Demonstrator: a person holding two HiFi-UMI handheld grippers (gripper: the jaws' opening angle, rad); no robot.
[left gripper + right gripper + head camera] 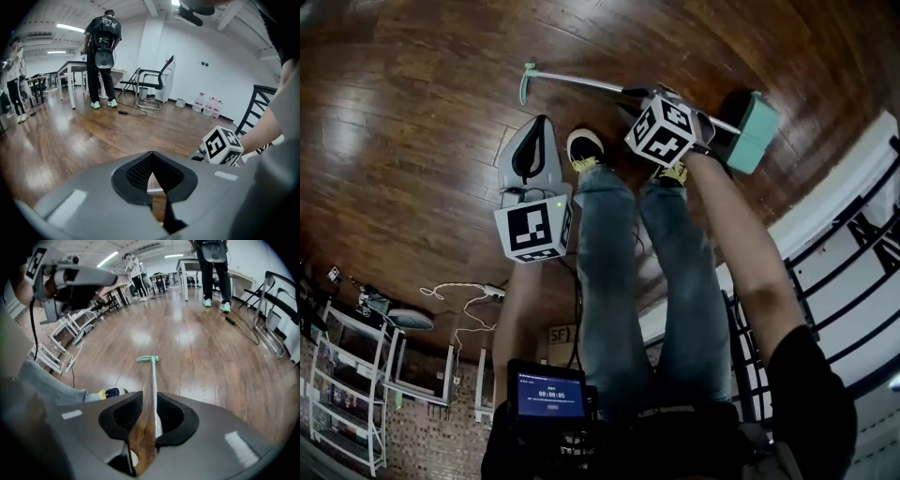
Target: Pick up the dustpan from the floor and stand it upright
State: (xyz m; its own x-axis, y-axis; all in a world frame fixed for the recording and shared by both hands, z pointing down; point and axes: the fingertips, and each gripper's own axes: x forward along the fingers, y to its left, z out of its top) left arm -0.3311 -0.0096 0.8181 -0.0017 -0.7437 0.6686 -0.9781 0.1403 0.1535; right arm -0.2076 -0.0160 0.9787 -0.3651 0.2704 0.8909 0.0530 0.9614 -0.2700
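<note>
Dustpan (pixel 757 131) lies flat, handle (pixel 581 82) pointing left.

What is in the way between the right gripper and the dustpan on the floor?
Nothing visible. The right gripper hangs over the dustpan, and its pole shows in the gap between the open jaws. Only bare floor lies around it. A shoe stands beside the pole, not across it.

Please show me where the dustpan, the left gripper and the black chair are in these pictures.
dustpan (pixel 757 131): head view, on its teal pan.
left gripper (pixel 152 153): left gripper view, where its two jaw tips meet.
black chair (pixel 151 85): left gripper view, on its seat.
</note>
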